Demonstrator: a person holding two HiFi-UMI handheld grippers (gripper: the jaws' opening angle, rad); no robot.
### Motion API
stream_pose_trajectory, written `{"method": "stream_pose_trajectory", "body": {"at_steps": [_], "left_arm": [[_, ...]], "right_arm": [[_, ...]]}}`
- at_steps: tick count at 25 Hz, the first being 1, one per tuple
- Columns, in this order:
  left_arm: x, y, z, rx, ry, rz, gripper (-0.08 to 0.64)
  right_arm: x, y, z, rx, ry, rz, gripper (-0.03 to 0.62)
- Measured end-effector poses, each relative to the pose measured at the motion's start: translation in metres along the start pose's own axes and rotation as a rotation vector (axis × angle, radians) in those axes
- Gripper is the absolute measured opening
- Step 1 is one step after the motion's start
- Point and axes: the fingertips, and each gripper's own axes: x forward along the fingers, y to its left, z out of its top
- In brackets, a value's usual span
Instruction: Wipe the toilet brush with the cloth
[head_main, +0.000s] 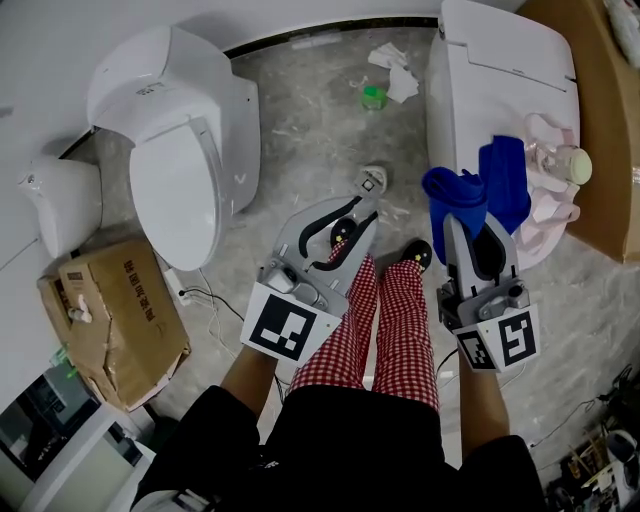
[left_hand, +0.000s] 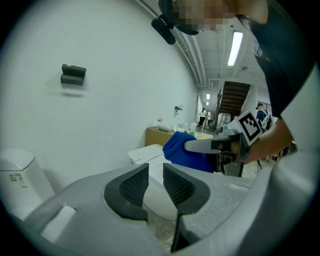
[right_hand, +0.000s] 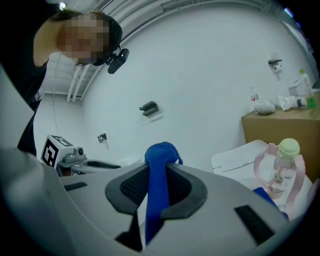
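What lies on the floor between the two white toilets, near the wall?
Crumpled white paper and a small green thing lie there, close together. The head view shows them; it is too small to tell what the green thing is.

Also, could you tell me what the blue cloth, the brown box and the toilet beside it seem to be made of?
The blue cloth looks like soft matte fabric, perhaps microfibre: it folds and bunches. The brown box looks like dull cardboard, dented and creased. The toilet is smooth glossy white, probably glazed ceramic with a plastic lid.

Upper-left toilet (head_main: 180, 150) and upper-right toilet (head_main: 500, 70) hem you in; the floor strip (head_main: 310, 120) at top centre, lightly littered, leaves passage between them.
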Motion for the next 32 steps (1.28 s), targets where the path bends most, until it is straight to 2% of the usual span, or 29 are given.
{"method": "stream_pose_trajectory", "body": {"at_steps": [9, 17, 23, 28, 32], "left_arm": [[0.009, -0.004, -0.021, 0.021, 0.017, -0.023, 0.089], [0.018, 0.000, -0.044, -0.016, 0.044, -0.017, 0.091], [0.029, 0.001, -0.069, -0.119, 0.095, 0.010, 0.092], [0.039, 0.003, -0.079, -0.135, 0.107, 0.037, 0.098], [0.045, 0.007, -0.094, -0.180, 0.129, 0.057, 0.103]], "right_arm": [[0.010, -0.004, -0.019, -0.009, 0.016, -0.002, 0.064], [0.018, -0.008, -0.034, -0.021, 0.026, -0.002, 0.064], [0.023, -0.011, -0.044, -0.014, 0.013, 0.003, 0.064], [0.025, -0.015, -0.053, -0.007, 0.011, 0.000, 0.064], [0.025, -0.019, -0.059, -0.014, 0.019, -0.006, 0.064]]}}
